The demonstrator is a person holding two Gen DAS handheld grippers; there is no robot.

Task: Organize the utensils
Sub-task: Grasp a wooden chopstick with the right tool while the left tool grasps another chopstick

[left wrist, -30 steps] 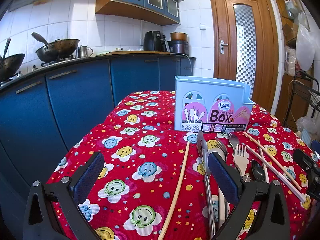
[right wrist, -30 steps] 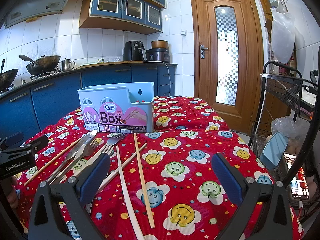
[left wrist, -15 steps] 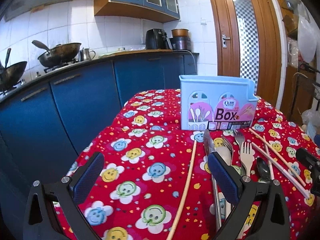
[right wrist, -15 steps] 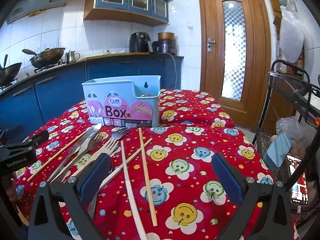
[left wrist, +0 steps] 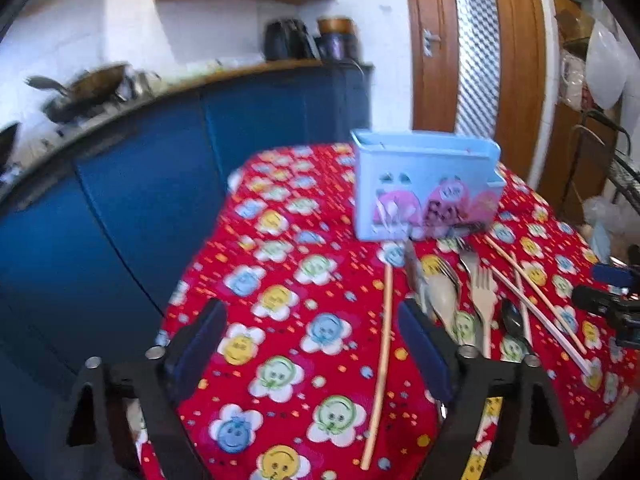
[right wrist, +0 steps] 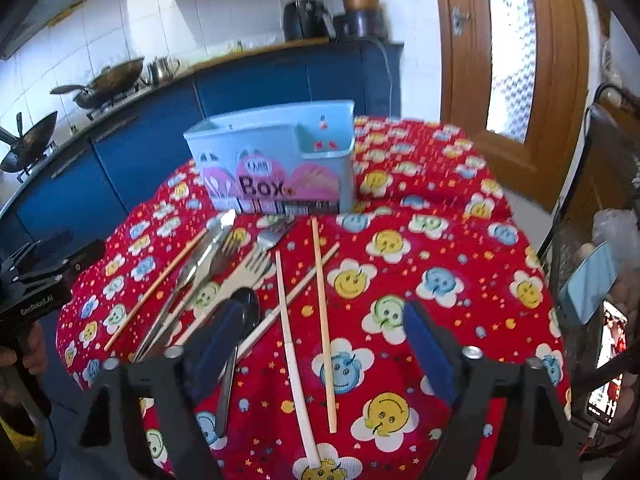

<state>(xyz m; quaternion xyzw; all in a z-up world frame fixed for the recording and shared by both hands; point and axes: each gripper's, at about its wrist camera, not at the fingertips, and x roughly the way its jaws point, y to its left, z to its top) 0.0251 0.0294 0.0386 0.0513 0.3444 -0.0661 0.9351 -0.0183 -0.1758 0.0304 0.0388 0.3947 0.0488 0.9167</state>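
Both the left gripper and the right gripper hang empty above the tabletop, jaws parted after narrowing slightly; chopsticks lie loose before the utensil box.

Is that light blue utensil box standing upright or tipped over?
Upright: the utensil box rests on its base on the tablecloth, open top facing up.

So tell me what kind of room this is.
A home kitchen, most likely: woks sit on a stove along blue cabinets, the wall behind is white-tiled, and a table with a red smiley-flower cloth holds cutlery before a utensil box.
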